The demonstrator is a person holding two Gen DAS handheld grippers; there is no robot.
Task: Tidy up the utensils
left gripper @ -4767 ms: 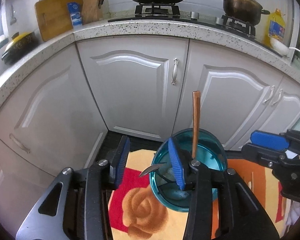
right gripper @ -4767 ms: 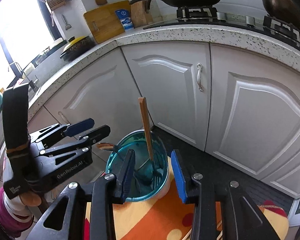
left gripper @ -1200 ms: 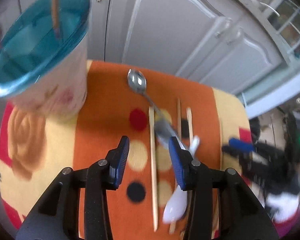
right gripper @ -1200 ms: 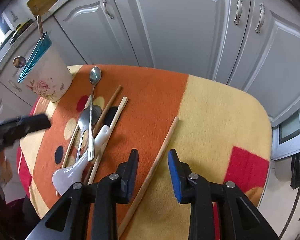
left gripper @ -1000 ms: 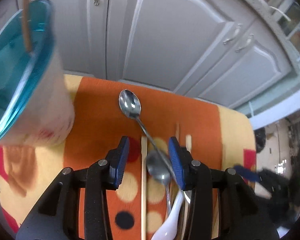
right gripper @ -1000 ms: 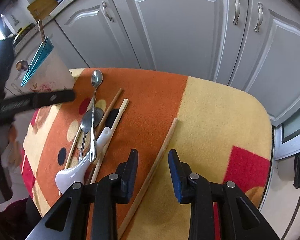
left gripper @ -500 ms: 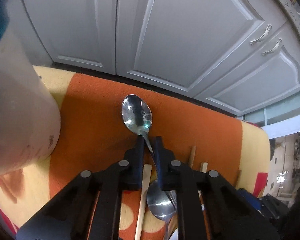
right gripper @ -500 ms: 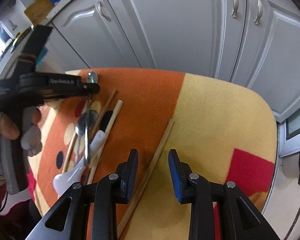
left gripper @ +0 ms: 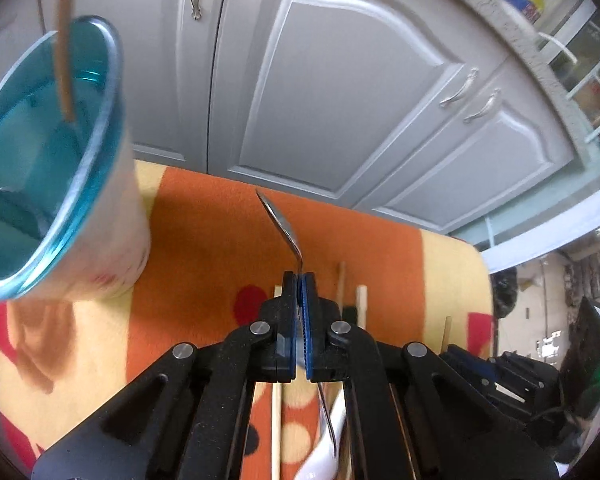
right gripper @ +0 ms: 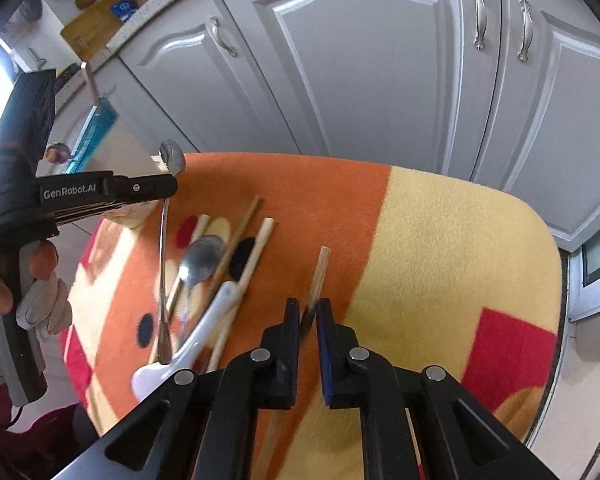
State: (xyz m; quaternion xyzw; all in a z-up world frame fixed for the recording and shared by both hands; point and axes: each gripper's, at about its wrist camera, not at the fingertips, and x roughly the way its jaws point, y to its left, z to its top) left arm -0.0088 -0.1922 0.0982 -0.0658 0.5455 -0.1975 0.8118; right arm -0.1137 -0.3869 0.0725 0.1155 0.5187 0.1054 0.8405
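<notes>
Gripping a long metal spoon (left gripper: 284, 226) just behind its bowl, my left tool (left gripper: 299, 280) has its blue pads pressed together on the thin handle. In the left wrist view the bowl rises toward the centre of the frame, turned edge-on, while the handle runs down between the jaws to the bottom edge. In the right wrist view the same left tool (right gripper: 172, 184) reaches in level from the left edge, with my left hand (right gripper: 28, 280) wrapped round its grip at the lower left; the spoon (right gripper: 165, 240) hangs from its tip, bowl up, its lower end down among the utensils.

My right tool (right gripper: 308, 308) sits at the lower centre of its frame, tilted down at the desk (right gripper: 460, 248), which is covered in an orange, yellow and red cloth. Its jaws are narrowly spread on either side of a single wooden chopstick (right gripper: 319, 272); I cannot tell whether the pads touch it.

Left of that chopstick lie a second metal spoon (right gripper: 200, 258), a white ceramic spoon (right gripper: 188, 350) and more chopsticks (right gripper: 256, 254), overlapping in a loose pile. The teal-rimmed utensil cup (left gripper: 56, 184) stands at the left of the left wrist frame with a brown stick (left gripper: 64, 40) upright in it. Grey cabinet doors (right gripper: 380, 60) fill the background.
</notes>
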